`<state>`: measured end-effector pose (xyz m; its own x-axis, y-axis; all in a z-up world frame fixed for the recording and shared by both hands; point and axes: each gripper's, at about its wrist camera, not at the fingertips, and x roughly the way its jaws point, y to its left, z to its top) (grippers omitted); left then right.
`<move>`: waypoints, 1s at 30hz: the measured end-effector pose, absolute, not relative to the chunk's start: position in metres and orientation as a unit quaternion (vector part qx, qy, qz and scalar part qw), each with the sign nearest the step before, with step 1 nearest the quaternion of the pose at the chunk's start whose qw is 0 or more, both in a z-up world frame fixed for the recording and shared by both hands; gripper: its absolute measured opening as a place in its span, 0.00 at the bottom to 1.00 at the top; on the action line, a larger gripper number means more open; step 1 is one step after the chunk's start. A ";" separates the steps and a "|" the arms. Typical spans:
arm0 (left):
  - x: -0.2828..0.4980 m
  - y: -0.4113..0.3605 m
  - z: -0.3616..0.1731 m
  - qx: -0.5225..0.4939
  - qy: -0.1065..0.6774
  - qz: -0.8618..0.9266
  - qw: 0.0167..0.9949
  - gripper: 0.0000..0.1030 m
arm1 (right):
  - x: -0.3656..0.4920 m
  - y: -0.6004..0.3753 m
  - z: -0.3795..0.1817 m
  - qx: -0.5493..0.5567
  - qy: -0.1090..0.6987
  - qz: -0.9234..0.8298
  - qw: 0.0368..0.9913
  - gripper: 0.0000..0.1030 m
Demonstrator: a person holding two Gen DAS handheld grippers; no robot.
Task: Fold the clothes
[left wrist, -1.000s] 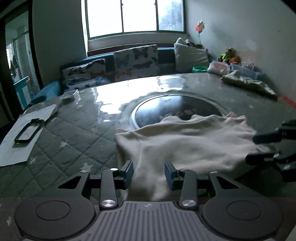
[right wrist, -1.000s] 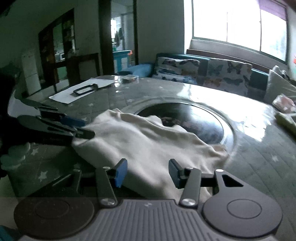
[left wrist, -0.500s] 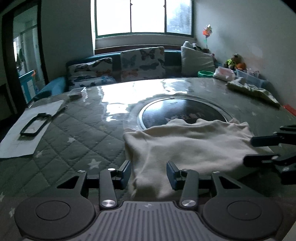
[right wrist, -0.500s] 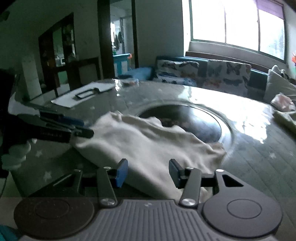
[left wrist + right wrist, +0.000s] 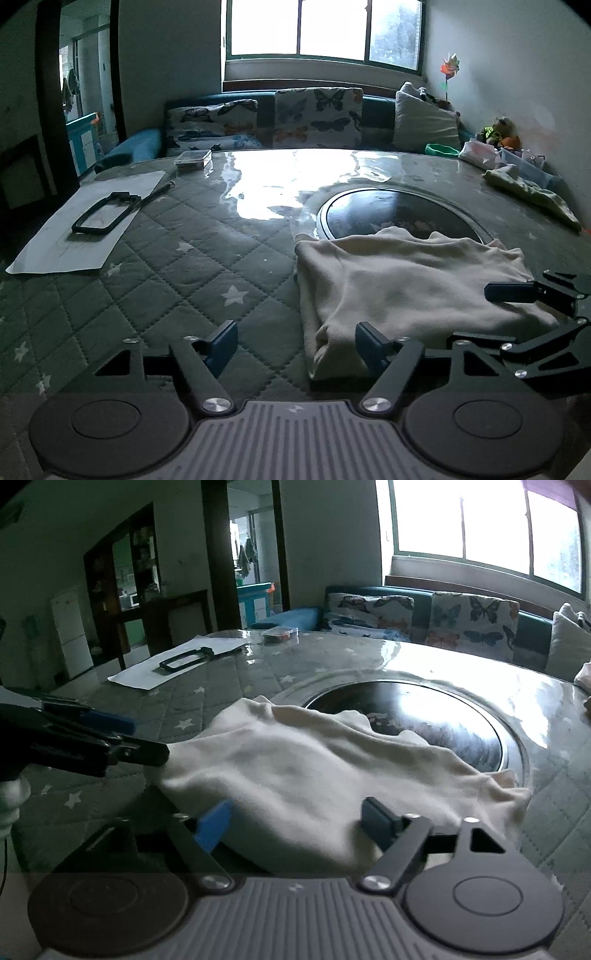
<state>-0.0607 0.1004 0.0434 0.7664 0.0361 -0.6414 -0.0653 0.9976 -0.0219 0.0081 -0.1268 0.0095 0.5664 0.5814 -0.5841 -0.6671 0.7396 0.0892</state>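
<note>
Both sets of jaws have just been opening; a second ago each stood narrow over the cream garment (image 5: 413,280). Left gripper (image 5: 295,347) released, its near hem just inside the right finger. Right gripper (image 5: 299,821) released, cloth lying slack between its fingers.

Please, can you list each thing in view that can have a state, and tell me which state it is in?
Cream garment: lying folded over and rumpled on the table, not held.
Left gripper: jaws open, just been opening; the garment's near edge lies between them.
Right gripper: jaws open, just been opening, cloth between them, not pinched.
Clear plastic box: lid closed.
Black turntable: partly covered by the garment.
</note>
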 end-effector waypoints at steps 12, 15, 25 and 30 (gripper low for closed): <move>-0.062 0.105 0.044 -0.028 0.326 0.051 0.944 0.99 | 0.013 -0.120 0.001 -0.074 0.310 0.363 0.876 1.00; -0.063 0.105 0.046 -0.025 0.315 0.055 0.947 1.00 | 0.013 -0.120 0.000 -0.074 0.310 0.363 0.875 1.00; -0.060 0.102 0.044 -0.022 0.328 0.056 0.943 1.00 | 0.011 -0.113 0.000 -0.092 0.309 0.356 0.877 1.00; -0.062 0.101 0.045 -0.022 0.326 0.058 0.943 1.00 | 0.007 -0.105 -0.003 -0.122 0.308 0.346 0.878 1.00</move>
<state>-0.0625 0.1008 0.0454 0.7804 0.0958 -0.6178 -0.1249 0.9922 -0.0039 0.0072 -0.1049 -0.0025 0.5716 0.5324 -0.6243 -0.6821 0.7313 -0.0008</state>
